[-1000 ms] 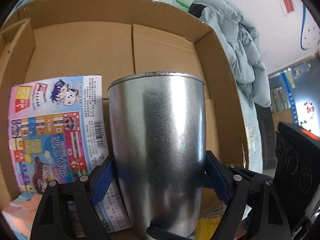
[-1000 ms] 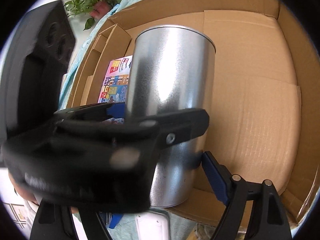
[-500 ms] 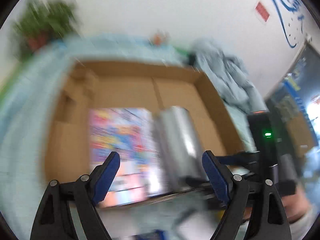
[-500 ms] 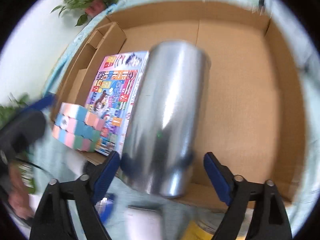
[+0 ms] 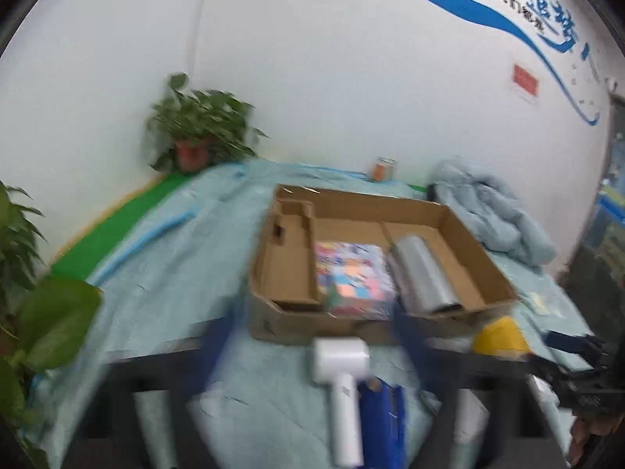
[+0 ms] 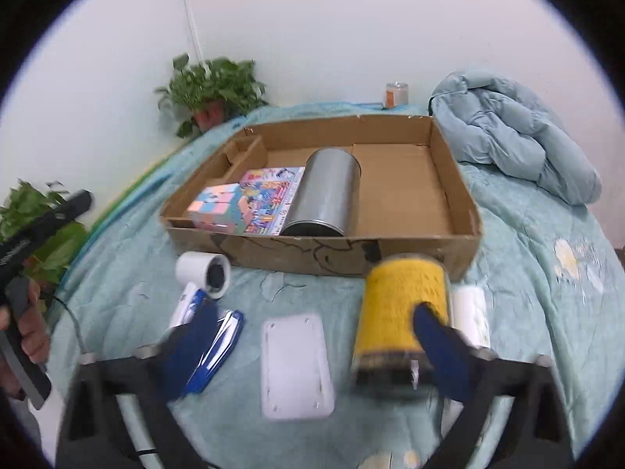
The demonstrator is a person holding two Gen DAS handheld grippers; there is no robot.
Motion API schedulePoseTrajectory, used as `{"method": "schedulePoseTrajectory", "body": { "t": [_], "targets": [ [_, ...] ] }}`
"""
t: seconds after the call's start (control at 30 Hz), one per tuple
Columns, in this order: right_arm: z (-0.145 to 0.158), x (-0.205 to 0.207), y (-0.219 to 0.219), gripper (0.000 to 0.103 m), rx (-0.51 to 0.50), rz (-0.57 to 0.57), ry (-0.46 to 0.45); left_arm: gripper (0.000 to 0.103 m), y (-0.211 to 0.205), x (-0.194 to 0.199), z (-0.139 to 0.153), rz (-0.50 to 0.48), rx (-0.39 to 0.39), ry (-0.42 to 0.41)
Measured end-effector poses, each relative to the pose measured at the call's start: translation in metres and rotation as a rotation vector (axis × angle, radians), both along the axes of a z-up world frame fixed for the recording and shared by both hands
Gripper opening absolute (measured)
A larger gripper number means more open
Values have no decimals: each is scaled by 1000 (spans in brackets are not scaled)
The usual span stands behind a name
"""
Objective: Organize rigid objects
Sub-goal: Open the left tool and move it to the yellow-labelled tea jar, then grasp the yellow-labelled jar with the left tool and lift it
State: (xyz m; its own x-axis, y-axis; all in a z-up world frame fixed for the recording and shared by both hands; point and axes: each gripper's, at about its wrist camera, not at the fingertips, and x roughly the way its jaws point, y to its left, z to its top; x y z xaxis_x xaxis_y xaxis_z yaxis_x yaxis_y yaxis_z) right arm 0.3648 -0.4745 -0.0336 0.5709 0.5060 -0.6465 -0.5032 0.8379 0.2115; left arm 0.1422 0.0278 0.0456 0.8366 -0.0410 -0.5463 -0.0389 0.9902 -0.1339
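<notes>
The left gripper [image 5: 312, 336], blurred, stands wide apart and empty; the white hair dryer [image 5: 343, 375] lies just ahead between its fingers, the cardboard box [image 5: 480, 250] beyond it, holding the picture box [image 5: 351, 273] and the steel tumbler [image 5: 422, 277] lying side by side. To do this step well, I judge each claw should straddle its item squarely before closing. The right gripper [image 6: 312, 344] is likewise spread, level and low over the bedspread [image 6: 547, 234], with the yellow canister [image 6: 402, 305] touching or just ahead of its right finger, not yet gripped.
</notes>
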Motion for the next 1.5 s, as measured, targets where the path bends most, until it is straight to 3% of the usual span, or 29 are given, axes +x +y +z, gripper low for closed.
{"method": "schedulePoseTrajectory", "body": {
  "t": [0.03, 0.1, 0.13, 0.17, 0.2, 0.23, 0.3, 0.5, 0.63, 0.7, 0.87, 1.07, 1.1, 1.13, 1.17, 1.27, 1.3, 1.37, 1.43, 1.5],
  "targets": [
    [2, -5, -3, 39, -10, -14, -10, 5, -7, 1, -5, -22, -4, 50],
    [2, -12, -9, 38, -35, -27, -24, 7, -17, -5, -9, -10, 11, 51],
    [1, -13, -12, 48, -15, -2, -9, 15, -20, -11, -10, 2, 17, 49],
    [-1, -13, -14, 61, -3, 10, 9, 61, -24, -12, -12, 9, 22, 63],
    [-3, -12, -17, 95, -2, 8, 16, 102, -27, -15, -13, 19, 25, 82],
    [-5, -11, -22, 102, 5, -9, 2, 99, -30, -17, -13, 27, 19, 62],
    [-8, -7, -27, 102, 6, -35, 11, 103, -34, -21, -17, 35, 15, 19],
    [-32, 37, -48, 102, 31, -123, 183, 103, -38, -23, -34, 12, -2, 90],
    [-56, 52, -38, 85, 18, -90, 304, 103, -39, -30, -42, 2, -34, 134],
    [-67, 50, -31, 79, -27, -93, 315, 103, -41, -34, -44, -18, -41, 153],
    [-63, 26, -33, 78, -42, -80, 281, 103, -45, -37, -44, -118, -95, 201],
    [-38, -42, -41, 72, -113, 13, 245, 103, -63, -37, -51, -302, -266, 296],
    [-34, -54, -42, 62, -113, 35, 241, 103, -69, -38, -55, -340, -292, 319],
    [-32, -65, -43, 27, -103, 61, 250, 103, -74, -39, -58, -369, -317, 342],
    [-32, -71, -45, 21, -90, 70, 267, 103, -80, -39, -64, -402, -359, 371],
    [-39, -81, -46, 25, -30, 75, 289, 102, -95, -38, -83, -473, -447, 454],
    [-41, -79, -46, 35, -27, 71, 310, 102, -101, -37, -89, -486, -457, 476],
    [-45, -72, -49, 42, 13, 46, 366, 102, -112, -36, -95, -492, -451, 495],
    [-45, -65, -57, 65, 93, 39, 403, 102, -120, -31, -97, -508, -459, 501],
    [-44, -61, -63, 80, 158, 31, 419, 102, -128, -21, -97, -531, -472, 496]
  ]
}}
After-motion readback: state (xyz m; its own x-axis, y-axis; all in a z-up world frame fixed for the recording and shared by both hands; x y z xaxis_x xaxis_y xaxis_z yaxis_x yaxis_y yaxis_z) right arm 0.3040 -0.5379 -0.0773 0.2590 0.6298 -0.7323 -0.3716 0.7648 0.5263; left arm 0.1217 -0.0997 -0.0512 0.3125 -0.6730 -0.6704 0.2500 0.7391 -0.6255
